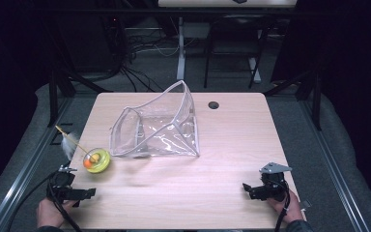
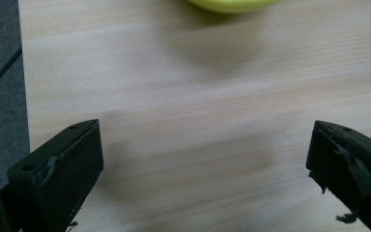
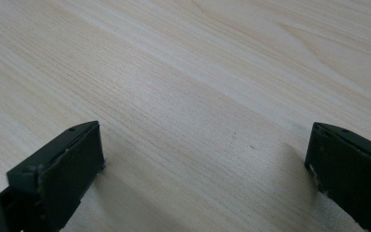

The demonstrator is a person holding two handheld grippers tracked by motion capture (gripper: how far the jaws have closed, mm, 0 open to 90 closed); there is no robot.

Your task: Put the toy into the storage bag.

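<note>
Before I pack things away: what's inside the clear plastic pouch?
The clear plastic pouch looks empty: the wooden table shows through its walls. Folds and glare near its bottom could hide something small or flat.

Yellow dish [image 2: 232, 4]: cut off by top edge of the left gripper view, lower rim alone visible, soft and out of focus.

Both hands cropped at the bottom of the high view; left hand [image 1: 49, 213] and right hand [image 1: 290, 209] part in frame.

Small orange item [image 1: 87, 164] in the dish, lower left of high view: too small to identify (ball, perhaps). White feathery tuft [image 1: 69, 144] on the stick blurred.
</note>
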